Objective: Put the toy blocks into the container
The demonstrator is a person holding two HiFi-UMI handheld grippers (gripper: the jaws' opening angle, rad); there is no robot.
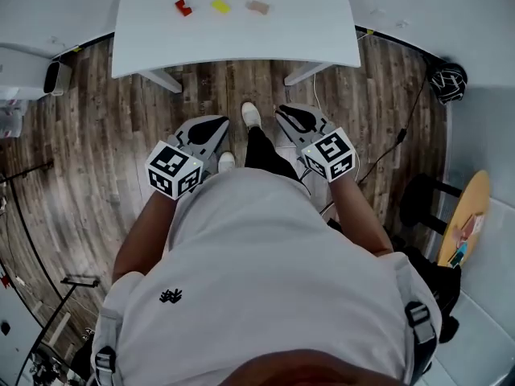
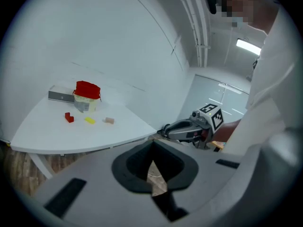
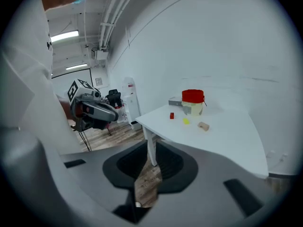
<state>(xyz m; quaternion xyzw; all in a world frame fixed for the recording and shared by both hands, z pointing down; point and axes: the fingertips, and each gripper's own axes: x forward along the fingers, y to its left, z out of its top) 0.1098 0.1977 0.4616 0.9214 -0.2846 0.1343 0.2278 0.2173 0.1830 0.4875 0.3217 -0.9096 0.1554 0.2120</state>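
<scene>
**Toy blocks, three:** red block [image 1: 183, 7], yellow block [image 1: 220, 6], tan block [image 1: 257, 7]. They lie in a row on the white surface [image 1: 241, 43], well ahead of both sets of fingers, and none is touched. Judged small, light and rigid. Smooth faces may slip, so pinch each across two flat sides.

**Container** [image 3: 192, 102]: red-topped, just beyond the blocks. Both gripper views show it whole, while the head view crops it at the frame edge.

**Left gripper** [image 1: 216, 124], **right gripper** [image 1: 288, 115]: fingers slightly parted, only floor showing between them, holding nothing. The head view alone shows both grippers over the wood floor, short of the surface.
</scene>
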